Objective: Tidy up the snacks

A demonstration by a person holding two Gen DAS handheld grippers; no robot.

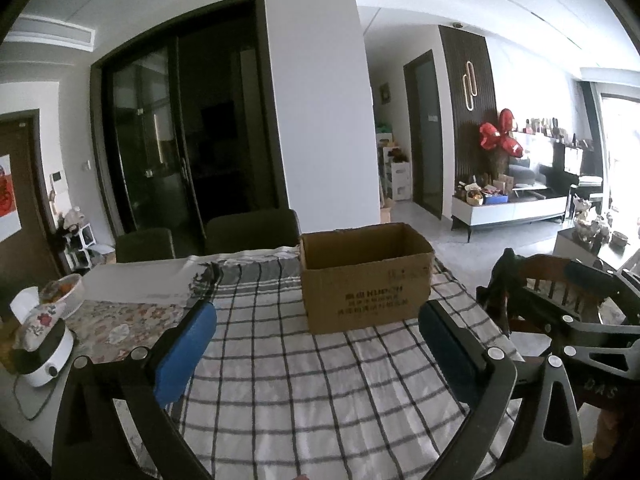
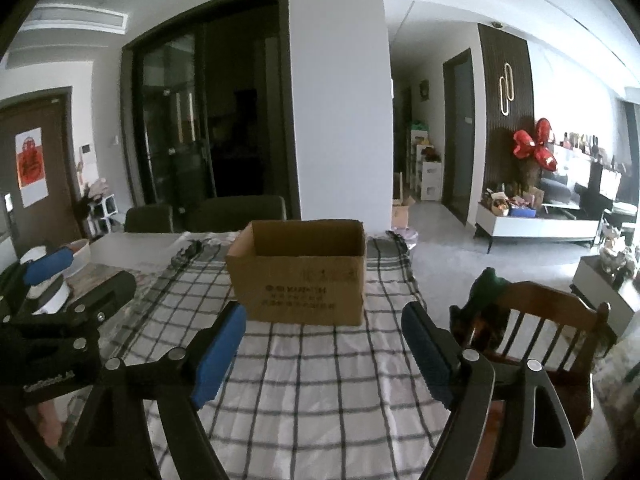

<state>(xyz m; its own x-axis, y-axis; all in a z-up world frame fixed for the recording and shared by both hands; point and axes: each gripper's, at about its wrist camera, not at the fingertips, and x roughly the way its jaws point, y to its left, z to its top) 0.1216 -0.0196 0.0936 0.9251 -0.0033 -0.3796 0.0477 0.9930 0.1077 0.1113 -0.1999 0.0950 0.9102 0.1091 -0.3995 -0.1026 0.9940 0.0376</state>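
We had the box (image 1: 366,276) dead ahead, centre frame in both views on the checked cloth (image 1: 280,360), its long side running across us, open top up, and no snacks showed. Our right gripper (image 2: 324,348) looked a touch nearer; it and the left gripper (image 1: 318,344) gaped wide, holding nothing.

The left tool (image 2: 60,300) body reads "GenRobot_AI" — print on the cardboard box (image 2: 300,276) is too blurred to read.

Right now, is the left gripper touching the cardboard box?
Apart. The left wrist view shows the left gripper open, with checked tablecloth visible between its fingertips and the cardboard box.
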